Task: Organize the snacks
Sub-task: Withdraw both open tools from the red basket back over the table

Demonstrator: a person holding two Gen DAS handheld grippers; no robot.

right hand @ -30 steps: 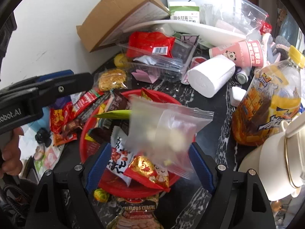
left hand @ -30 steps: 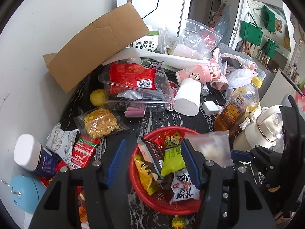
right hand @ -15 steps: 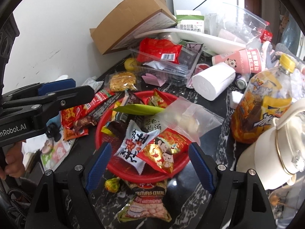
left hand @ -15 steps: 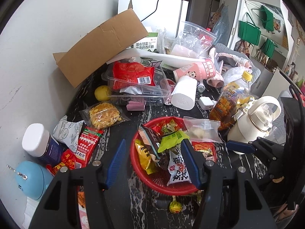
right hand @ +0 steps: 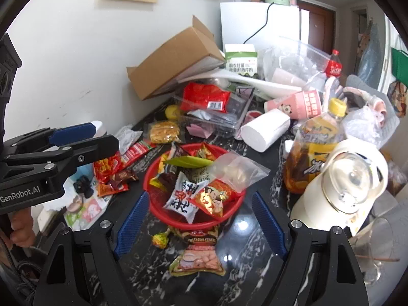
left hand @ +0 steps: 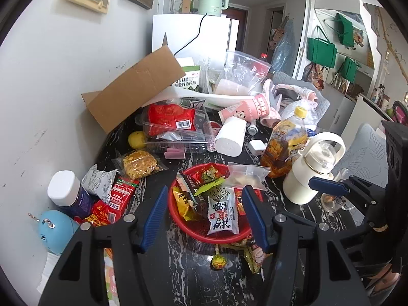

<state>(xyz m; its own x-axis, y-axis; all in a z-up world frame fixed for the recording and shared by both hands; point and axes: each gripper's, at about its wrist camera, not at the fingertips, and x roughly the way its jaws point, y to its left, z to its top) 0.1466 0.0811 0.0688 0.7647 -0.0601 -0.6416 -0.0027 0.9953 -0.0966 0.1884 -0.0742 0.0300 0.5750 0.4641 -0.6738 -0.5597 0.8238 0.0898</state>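
Clear bag [right hand: 236, 169] now lies in the red basket [right hand: 158, 210]; right gripper [right hand: 201, 223] stands open, empty, drawn back.

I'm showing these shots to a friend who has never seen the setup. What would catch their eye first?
Probably the red basket heaped with bright snack packets, in the middle of the dark marbled table, with a clear zip bag lying on its right edge. Next, the two open, empty claws, the right claw and the left claw, framing it. Then the clutter behind: a tipped cardboard box against the wall.
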